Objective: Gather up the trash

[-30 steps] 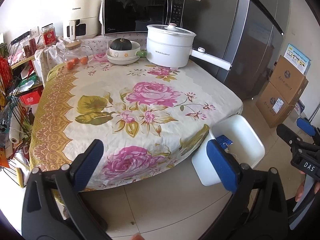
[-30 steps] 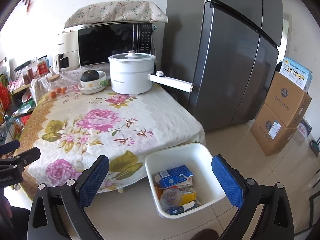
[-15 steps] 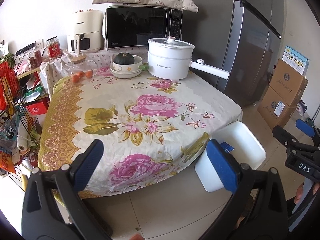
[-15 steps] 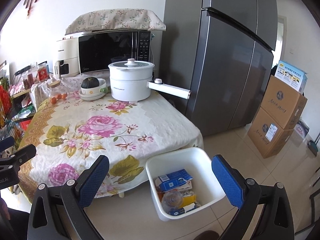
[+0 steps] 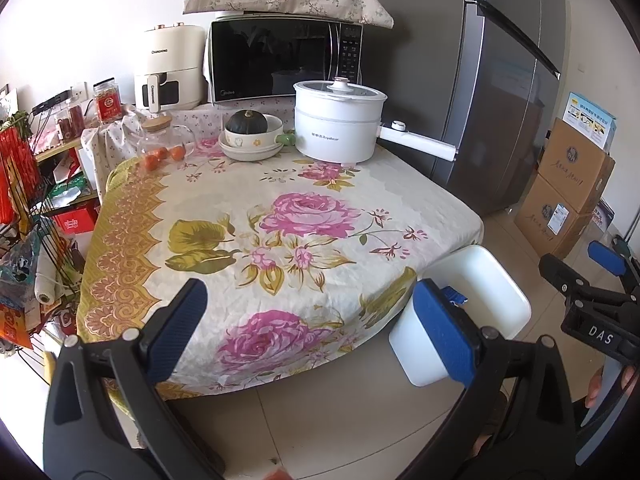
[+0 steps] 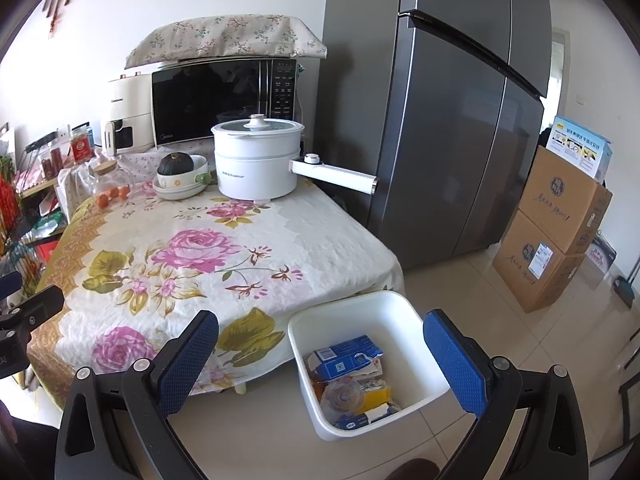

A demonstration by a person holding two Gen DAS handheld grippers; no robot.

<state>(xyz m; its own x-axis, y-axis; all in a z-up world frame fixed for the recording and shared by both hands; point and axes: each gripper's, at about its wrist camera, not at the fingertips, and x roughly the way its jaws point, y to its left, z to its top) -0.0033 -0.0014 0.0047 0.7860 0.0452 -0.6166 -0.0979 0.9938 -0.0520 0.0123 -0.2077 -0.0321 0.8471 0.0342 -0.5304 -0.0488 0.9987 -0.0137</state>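
A tall grey fridge (image 6: pixel 452 120) stands far ahead of the fingers. The table (image 5: pixel 280 220) with its flowery cloth lies in front of them, with a white pot (image 5: pixel 338 122) at its far end. A white bin (image 6: pixel 372 360) sits on the floor beside the table, between the right gripper's (image 6: pixel 320 354) spread fingers. Inside it are a blue carton (image 6: pixel 344 356) and other trash. The left gripper (image 5: pixel 312 326) is spread wide too. Both grippers hold nothing.
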